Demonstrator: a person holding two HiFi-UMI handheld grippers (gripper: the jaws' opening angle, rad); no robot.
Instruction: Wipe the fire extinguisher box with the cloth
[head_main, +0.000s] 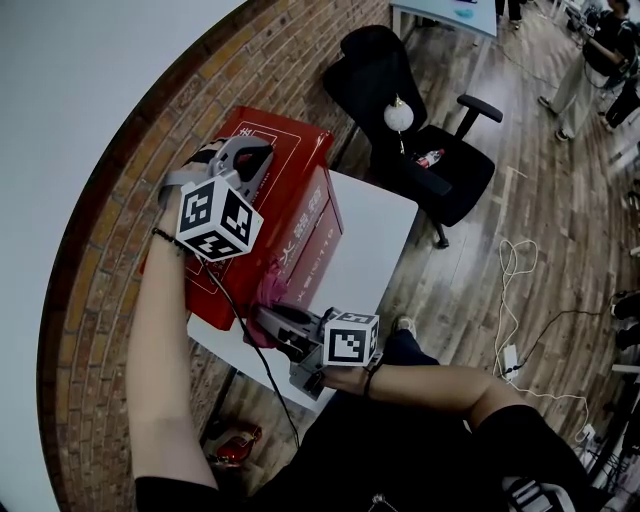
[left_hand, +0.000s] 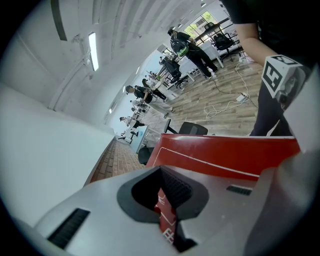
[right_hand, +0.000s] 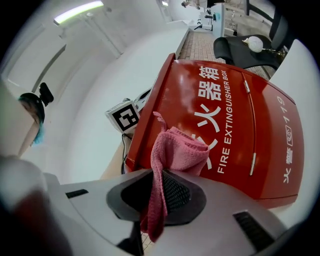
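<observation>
From the head view, the red fire extinguisher box (head_main: 300, 215) lies flat on a white tabletop (head_main: 375, 225), beside a brick surface. The left claw (head_main: 252, 158) rests on the box's top face, near the far edge. The right claw (head_main: 272, 318) sits at the box's near corner, with a pink cloth (head_main: 268, 292) bunched at its tip against the red side. A black office chair (head_main: 420, 150) stands beyond the tabletop.

In the left gripper view, the left claw's jaws are closed together and grip nothing. The box's red top with its white line spreads out just ahead of them, and a strip of red with white print shows in the slit below the tips.

In the right gripper view, the right claw's jaws are clamped on the cloth. One end hangs down between them, and the rest is bundled just past the tips, lying over the printed front of the box near its lower left corner. The left claw's marker cube (right_hand: 125, 116) shows beyond the box's left edge
</observation>
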